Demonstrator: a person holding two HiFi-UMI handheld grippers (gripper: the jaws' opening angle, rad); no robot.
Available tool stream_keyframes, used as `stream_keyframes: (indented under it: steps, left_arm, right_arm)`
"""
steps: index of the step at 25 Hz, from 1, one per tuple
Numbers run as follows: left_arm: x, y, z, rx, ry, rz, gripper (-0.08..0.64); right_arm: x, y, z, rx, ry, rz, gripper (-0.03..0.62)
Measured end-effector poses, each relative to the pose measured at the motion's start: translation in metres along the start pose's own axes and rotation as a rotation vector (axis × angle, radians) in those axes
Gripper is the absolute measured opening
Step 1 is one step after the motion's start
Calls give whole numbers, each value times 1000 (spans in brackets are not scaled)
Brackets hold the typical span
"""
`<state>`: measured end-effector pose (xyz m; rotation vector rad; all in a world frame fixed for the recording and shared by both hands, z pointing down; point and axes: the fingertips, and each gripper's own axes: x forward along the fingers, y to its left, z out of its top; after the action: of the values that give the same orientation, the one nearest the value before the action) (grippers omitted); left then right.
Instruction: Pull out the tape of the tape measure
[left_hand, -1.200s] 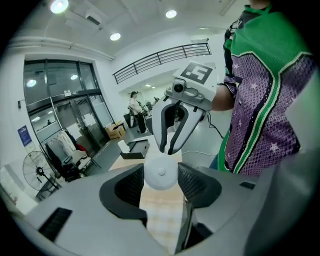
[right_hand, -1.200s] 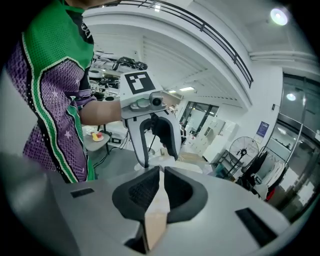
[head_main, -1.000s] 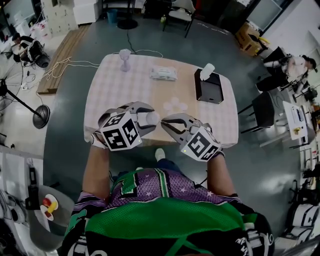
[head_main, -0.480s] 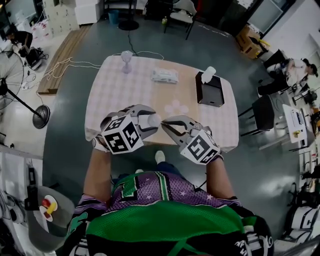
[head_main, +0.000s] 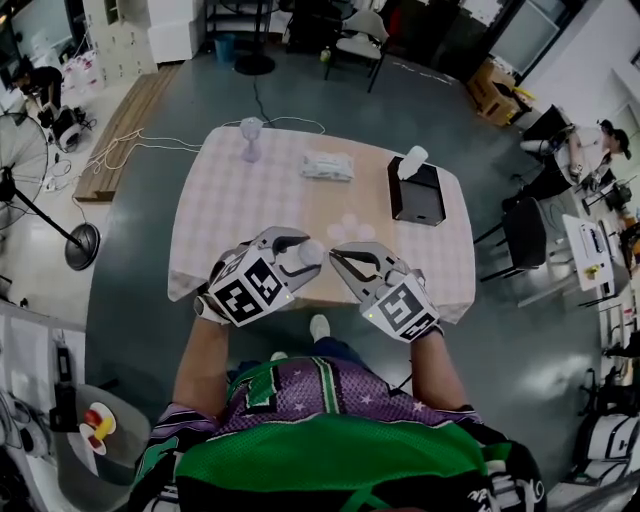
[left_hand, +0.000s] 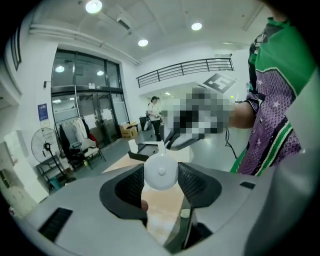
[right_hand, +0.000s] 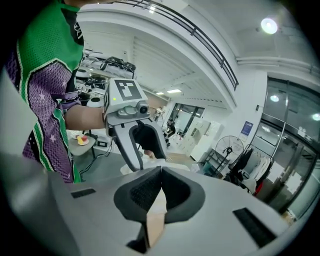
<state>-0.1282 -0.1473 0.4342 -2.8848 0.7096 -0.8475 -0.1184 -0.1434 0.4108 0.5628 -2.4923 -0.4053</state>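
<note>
The round white tape measure (left_hand: 161, 171) is gripped over the bench's (head_main: 225, 190) near edge by the left tongs (head_main: 302, 250), and the right tongs (head_main: 335, 259), closed with nothing seen between them, are pointed at it from just beside its right.

Table (head_main: 220, 200) bears a black box (head_main: 417, 193), white packet (head_main: 327, 166) and goblet (head_main: 250, 135)

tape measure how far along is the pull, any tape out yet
Done: the round white tape measure is clamped in the left gripper. In hand: the right gripper is shut, its tips right beside the case; whether it pinches the tape's tab cannot be told. Left: no tape shows between the two, so the whole pull remains.
</note>
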Motion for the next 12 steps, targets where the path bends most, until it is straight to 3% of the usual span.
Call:
stream_keyframes:
  steps: [3,7,12]
  left_arm:
    - [4,-1,-13,-37,46,-1,236]
    - [8,1,-18,-77,30,18,236]
    - [7,12,-15,-86,24,100,236]
  right_arm:
    - [-7,-16,-5,60,-11,-67,9]
    - [-18,-36,-9,115,-20,-144,9]
    - [-25,-46,-16,174,-24,-215,9]
